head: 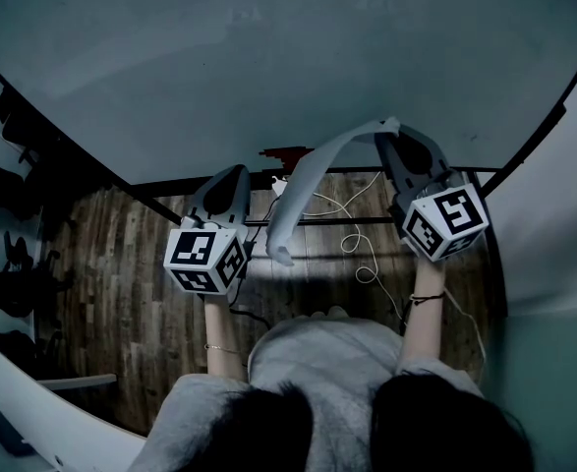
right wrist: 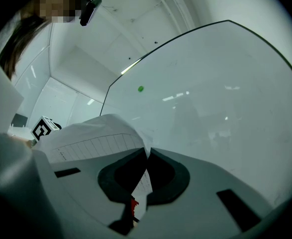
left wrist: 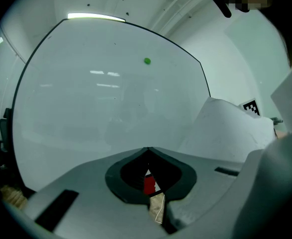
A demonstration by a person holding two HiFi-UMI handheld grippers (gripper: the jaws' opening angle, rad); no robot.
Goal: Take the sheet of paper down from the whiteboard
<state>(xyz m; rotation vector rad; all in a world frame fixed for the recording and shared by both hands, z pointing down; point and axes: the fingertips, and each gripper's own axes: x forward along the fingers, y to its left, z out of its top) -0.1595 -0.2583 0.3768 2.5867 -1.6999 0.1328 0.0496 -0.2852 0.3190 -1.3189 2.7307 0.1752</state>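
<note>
Right tongs (right wrist: pixel 147 152) are pinching the white printed paper sheet (head: pixel 303 190), apparently clear of the glossy whiteboard (head: pixel 268 57); closed, empty left tongs (left wrist: pixel 148 149) are idling; lowering it is remaining.

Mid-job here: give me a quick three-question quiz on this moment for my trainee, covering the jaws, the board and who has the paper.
1. True or false: the left gripper is shut with nothing between its jaws.
2. Fill in: the small dot on the whiteboard is ___ in colour.
3. Multiple choice: the sheet of paper is held by
A) the right gripper alone
B) both grippers
C) neither, it lies flat on the whiteboard

Key: 1 true; 2 green; 3 A. The paper is pinched between the right gripper's jaws and drapes away towards the left gripper.
</note>
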